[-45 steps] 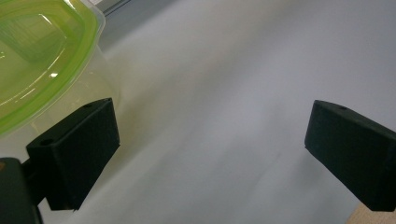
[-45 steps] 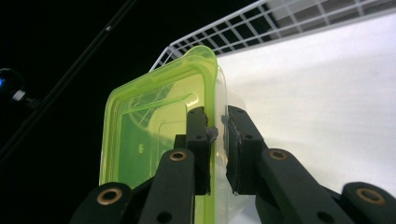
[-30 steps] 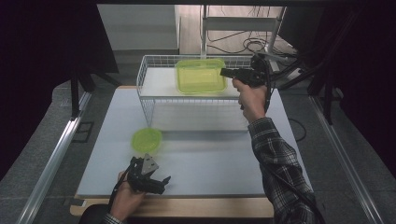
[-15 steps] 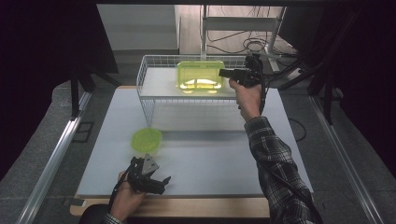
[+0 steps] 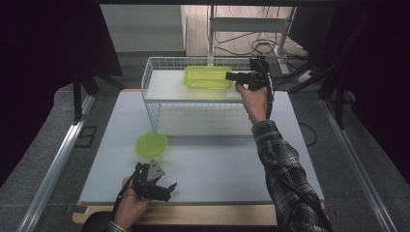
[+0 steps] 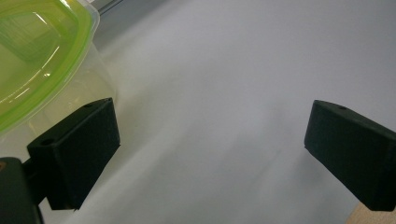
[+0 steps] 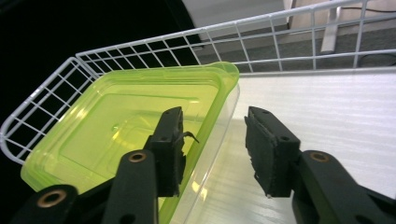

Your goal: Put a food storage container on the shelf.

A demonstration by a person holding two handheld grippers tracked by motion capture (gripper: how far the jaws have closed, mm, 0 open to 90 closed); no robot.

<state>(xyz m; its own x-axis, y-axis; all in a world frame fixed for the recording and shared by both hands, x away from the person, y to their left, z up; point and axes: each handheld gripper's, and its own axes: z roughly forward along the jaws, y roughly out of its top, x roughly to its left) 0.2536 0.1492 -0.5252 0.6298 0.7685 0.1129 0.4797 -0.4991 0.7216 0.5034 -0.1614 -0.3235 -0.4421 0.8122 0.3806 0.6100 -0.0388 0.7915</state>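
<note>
- My right hand-held gripper [image 5: 231,76] sits at about one o'clock on the desk [image 5: 232,159], up at the wire shelf [image 5: 159,72], and its jaws have just been opening.
- In the right gripper view its jaws stand partly apart astride the near rim of the green-lidded rectangular container [image 7: 126,126]; one jaw hangs over the lid, the other outside the clear wall, and neither pad presses on it.
- A second ago I held that container raised at the shelf with the jaws nearly closed on its rim; half a second ago it was lower, and now it lies flat on the shelf floor, released.
- The container rests toward the right half of the shelf, its long side running nine to three, with my right hand-held gripper just beside its three o'clock end.
- My left hand-held gripper [image 5: 159,186] rests at about seven o'clock near the desk's front edge, in the same spot as before, jaws wide apart and holding nothing.
- The round green-lidded container [image 5: 152,145] stands just beyond it, toward twelve o'clock, unmoved; in the left gripper view it sits just beside the left jaw.
</note>
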